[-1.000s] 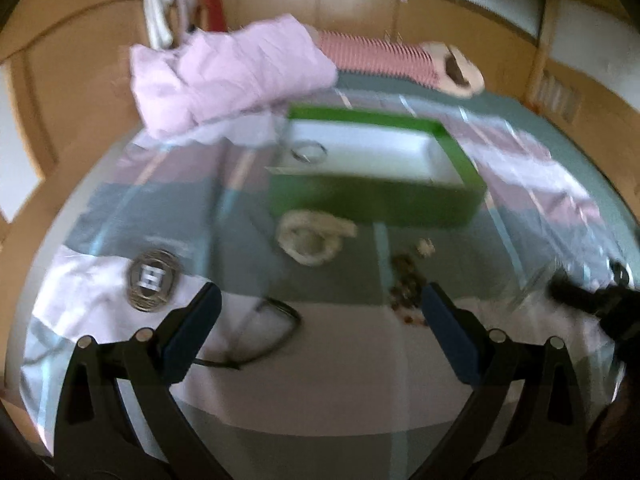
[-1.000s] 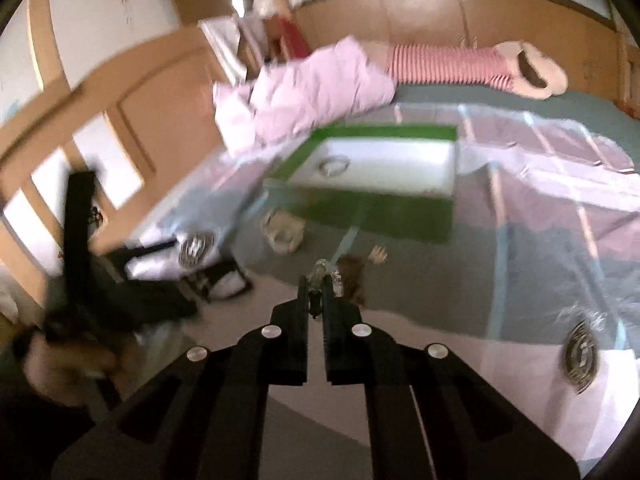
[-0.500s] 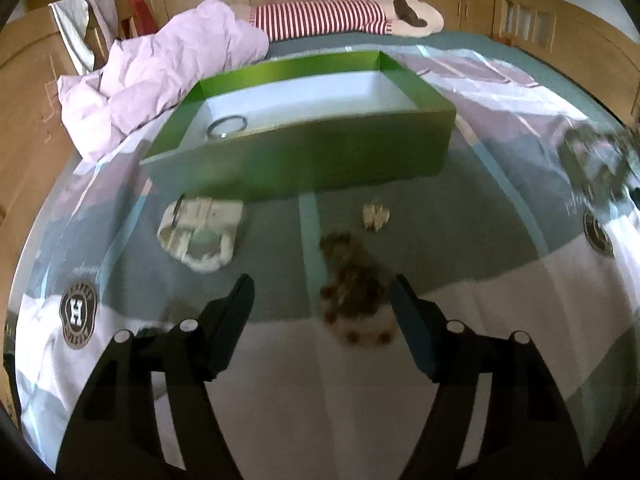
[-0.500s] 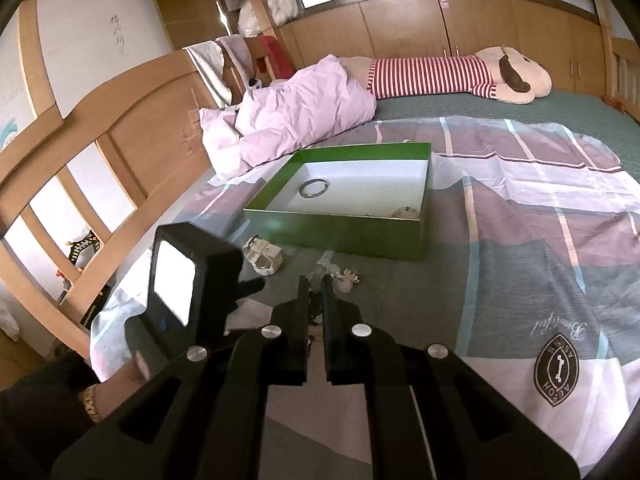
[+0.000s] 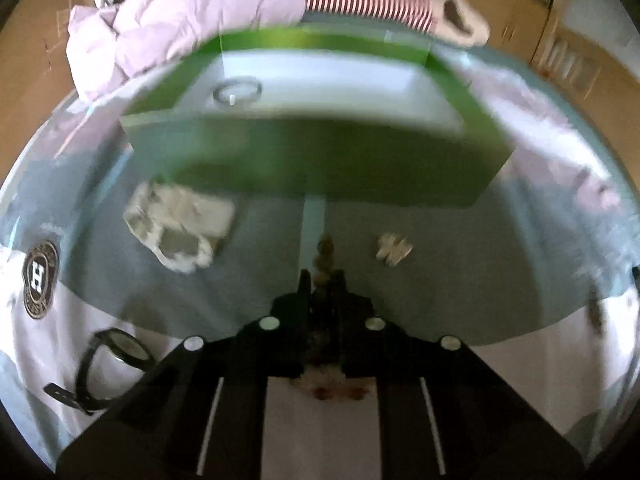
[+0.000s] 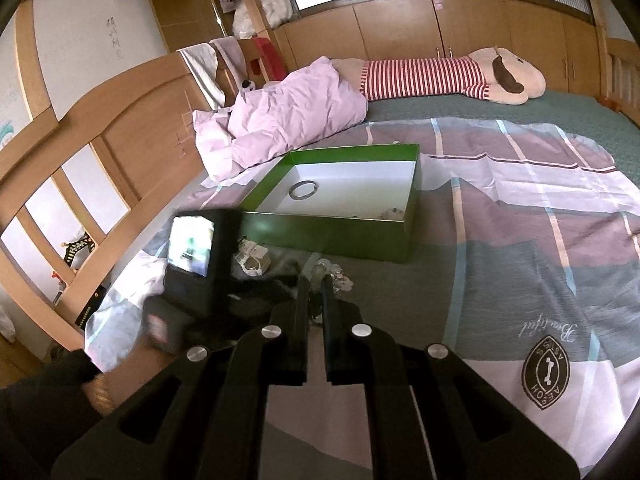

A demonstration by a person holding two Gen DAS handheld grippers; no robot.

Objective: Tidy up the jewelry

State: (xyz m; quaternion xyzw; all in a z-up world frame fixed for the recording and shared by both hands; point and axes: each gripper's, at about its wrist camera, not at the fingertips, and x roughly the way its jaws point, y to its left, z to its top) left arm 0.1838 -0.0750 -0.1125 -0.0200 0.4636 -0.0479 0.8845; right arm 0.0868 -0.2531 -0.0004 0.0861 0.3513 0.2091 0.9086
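The left tool is clamping a brown beaded bracelet between its nearly closed fingers, just off the checked bedsheet. Ahead of it the open green cardboard box is sitting with a silver ring bangle inside. The right tool is hovering with its fingers close together; whether anything is gripped between them, I cannot tell.
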